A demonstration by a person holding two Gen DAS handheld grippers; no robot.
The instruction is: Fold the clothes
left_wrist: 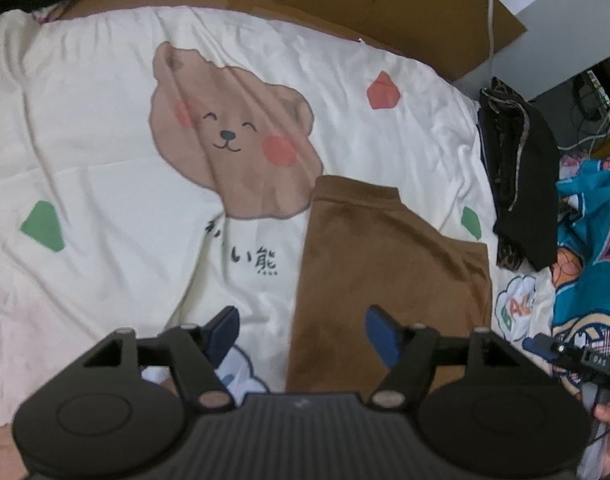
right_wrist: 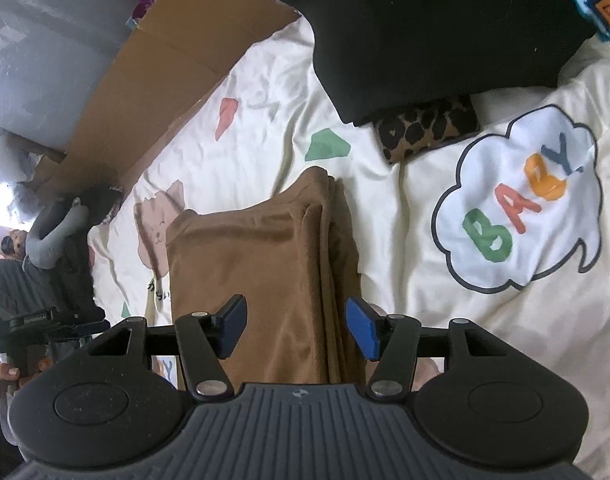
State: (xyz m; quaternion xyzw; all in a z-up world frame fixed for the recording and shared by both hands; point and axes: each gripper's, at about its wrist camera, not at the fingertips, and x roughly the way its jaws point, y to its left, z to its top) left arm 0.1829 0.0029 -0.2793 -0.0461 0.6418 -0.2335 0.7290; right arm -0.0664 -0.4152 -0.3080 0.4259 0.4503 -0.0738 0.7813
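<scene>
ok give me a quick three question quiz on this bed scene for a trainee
1. True or false: the left tongs are clamped on the brown garment.
2. What lies under the black garment: A) leopard-print item, B) green towel, C) cardboard?
3. Fill in: the speech bubble on the bedsheet reads ____.

Key: 1 false, both pairs of tongs stand open above the folded fabric, right tongs too. 2 A, the leopard-print item. 3 BABY.

Brown folded garment [right_wrist: 257, 280] lower centre, cream bed sheet [left_wrist: 85, 140] printed with a tan bear [left_wrist: 233, 136], black cloth [right_wrist: 425, 32] over leopard print [right_wrist: 425, 128] upper right, blue-padded black tongs [right_wrist: 296, 330]
</scene>
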